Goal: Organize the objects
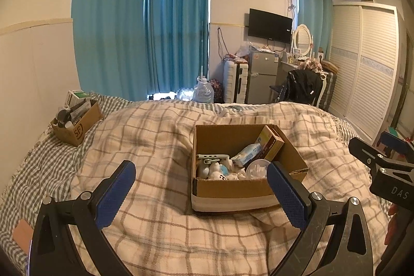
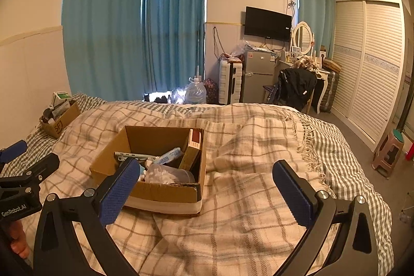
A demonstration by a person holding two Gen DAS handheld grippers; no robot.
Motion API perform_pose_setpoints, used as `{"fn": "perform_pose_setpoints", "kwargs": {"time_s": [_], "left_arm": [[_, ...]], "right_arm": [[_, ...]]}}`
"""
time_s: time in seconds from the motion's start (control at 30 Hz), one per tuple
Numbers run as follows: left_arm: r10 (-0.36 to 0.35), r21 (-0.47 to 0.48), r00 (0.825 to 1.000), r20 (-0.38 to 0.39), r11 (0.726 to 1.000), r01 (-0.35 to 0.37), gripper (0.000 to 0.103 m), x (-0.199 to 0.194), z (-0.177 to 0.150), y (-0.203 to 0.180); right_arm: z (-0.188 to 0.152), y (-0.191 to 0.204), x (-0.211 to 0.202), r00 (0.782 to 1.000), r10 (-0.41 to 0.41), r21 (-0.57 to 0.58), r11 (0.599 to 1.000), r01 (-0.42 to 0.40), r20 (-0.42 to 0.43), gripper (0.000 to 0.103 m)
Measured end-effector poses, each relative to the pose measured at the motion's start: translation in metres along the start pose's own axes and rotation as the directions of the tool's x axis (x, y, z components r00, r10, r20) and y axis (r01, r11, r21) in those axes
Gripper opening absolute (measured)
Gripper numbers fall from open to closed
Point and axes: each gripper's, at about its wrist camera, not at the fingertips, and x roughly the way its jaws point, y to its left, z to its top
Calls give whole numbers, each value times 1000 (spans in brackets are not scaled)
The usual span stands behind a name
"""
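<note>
Both claws spread; cardboard box [image 1: 233, 189] ahead of left claw [image 1: 200, 181].

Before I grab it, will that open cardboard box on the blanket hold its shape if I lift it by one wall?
The cardboard box probably flexes: its walls look thin, its rim is frayed. It sits on a soft, rumpled blanket, so pushing may tip it. The loose items inside would likely shift.

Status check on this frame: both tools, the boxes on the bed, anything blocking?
Left tool open, empty, facing near cardboard box. Right tool open, empty, over blanket. Near box full of clutter; second box far left. Nothing blocking.
</note>
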Motion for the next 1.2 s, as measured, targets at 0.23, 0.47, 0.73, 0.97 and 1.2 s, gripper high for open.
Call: {"fn": "perform_pose_setpoints", "kwargs": {"time_s": [0.23, 0.47, 0.73, 0.97, 1.2], "left_arm": [[-3, -17, 1000, -1, 1000, 3, 103, -1, 0, 3], [-4, -20, 1000, -1, 1000, 4, 103, -1, 0, 4], [-7, -22, 1000, -2, 1000, 7, 103, -1, 0, 4], [0, -20, 1000, 6, 1000, 0, 103, -3, 0, 5], [20, 4, 1000, 13, 1000, -20, 103, -6, 1, 2]], "right_arm": [[-1, 5, 0, 1000, 4, -9, 1000, -4, -4, 102], [-1, 6, 0, 1000, 4, -9, 1000, -5, -5, 102], [-3, 7, -1, 1000, 5, -13, 1000, -5, -8, 102], [-4, 8, -1, 1000, 7, -17, 1000, -7, -8, 102], [-6, 9, -2, 1000, 8, -17, 1000, -8, -8, 102]]}}
